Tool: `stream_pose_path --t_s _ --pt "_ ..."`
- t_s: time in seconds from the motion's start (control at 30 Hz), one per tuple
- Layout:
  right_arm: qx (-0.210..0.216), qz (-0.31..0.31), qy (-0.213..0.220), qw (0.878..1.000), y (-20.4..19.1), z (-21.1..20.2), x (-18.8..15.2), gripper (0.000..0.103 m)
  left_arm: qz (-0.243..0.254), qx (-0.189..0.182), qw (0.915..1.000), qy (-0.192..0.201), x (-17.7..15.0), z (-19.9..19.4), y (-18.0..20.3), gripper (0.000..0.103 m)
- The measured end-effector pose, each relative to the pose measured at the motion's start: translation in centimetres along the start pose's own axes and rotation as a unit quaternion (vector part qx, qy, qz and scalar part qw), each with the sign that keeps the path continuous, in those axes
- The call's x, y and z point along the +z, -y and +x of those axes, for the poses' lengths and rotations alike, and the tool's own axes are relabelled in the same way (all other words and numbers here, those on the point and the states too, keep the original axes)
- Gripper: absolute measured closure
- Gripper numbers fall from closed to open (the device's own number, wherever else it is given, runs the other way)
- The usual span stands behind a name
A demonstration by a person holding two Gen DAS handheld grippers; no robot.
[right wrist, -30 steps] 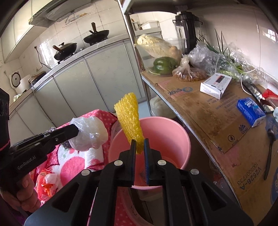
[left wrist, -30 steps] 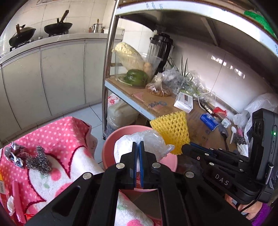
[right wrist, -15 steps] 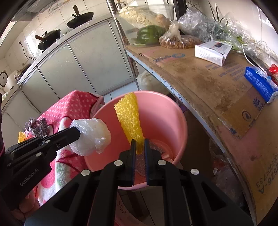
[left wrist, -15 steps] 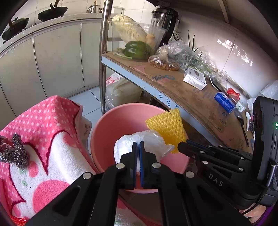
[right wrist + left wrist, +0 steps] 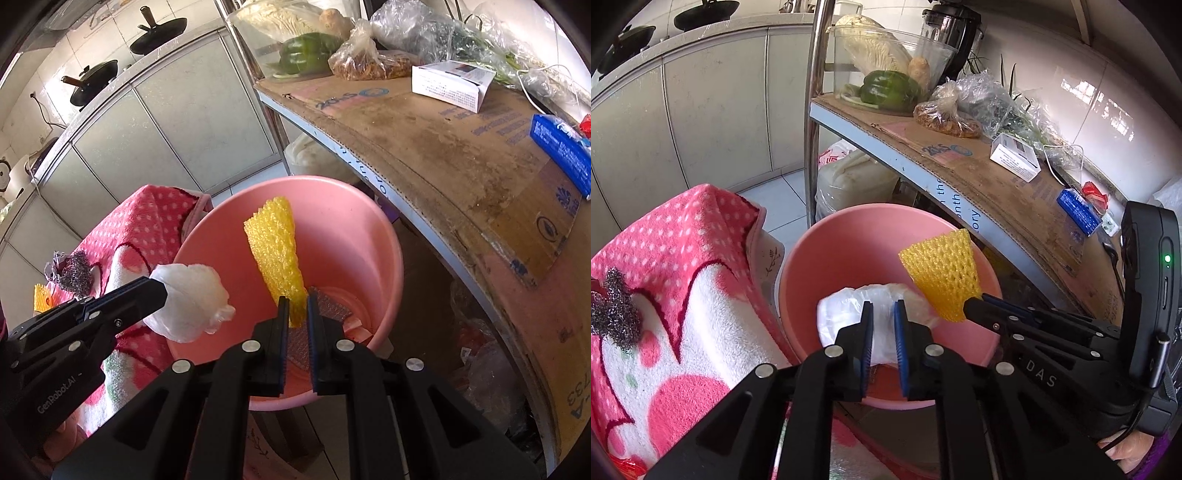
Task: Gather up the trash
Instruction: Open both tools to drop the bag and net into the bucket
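Trash hangs over the bucket (image 5: 388, 236) from both sides: the left gripper (image 5: 882, 325) carries a crumpled white bag (image 5: 849, 314) and the right gripper (image 5: 295, 310) carries a yellow foam net (image 5: 277, 251). Left jaws stand a little apart, and the bag bulges between the pads, so the pinch looks loose, maybe on the point of letting go. Right jaws sit close on the net's lower end, and the strip stands upright above the bucket's mouth. Both loads sit inside the rim line, so a release should drop them straight in and not onto the pink towel (image 5: 683, 295) beside it. Down in the bucket lie a silvery textured sheet (image 5: 328, 302) and some pale scraps; more than that I cannot make out. On the towel a steel scourer (image 5: 617, 317) waits, possibly next. The shelf (image 5: 461, 147) to the right carries boxes, bagged greens and a pepper, well apart from the drop.
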State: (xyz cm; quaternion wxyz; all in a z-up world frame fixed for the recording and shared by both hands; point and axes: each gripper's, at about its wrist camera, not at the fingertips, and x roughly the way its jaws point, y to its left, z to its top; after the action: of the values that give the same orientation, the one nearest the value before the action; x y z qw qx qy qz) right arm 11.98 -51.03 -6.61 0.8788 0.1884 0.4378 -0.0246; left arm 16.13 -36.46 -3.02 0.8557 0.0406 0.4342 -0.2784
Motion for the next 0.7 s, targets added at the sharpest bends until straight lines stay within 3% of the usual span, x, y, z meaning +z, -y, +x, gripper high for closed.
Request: stream_pose_path --t_s 0.23,0.43,0.7 --pt "-0.006 -0.002 0.004 1.000 0.2 -0.2 0.1 0.091 -0.009 -0.007 0.9999 0.001 0.1 -0.3 -0.2 0.088" --pt "0.004 -0.004 0.000 1.000 -0.1 -0.3 0.0 0.078 -0.033 -0.021 0.9992 0.002 0.1 -0.9 -0.8 0.085" --pt "-0.002 -0.013 0.017 1.000 -0.7 -2.0 0.1 0.077 -0.052 -0.028 0.9979 0.027 0.8 -3.4 -2.1 0.084"
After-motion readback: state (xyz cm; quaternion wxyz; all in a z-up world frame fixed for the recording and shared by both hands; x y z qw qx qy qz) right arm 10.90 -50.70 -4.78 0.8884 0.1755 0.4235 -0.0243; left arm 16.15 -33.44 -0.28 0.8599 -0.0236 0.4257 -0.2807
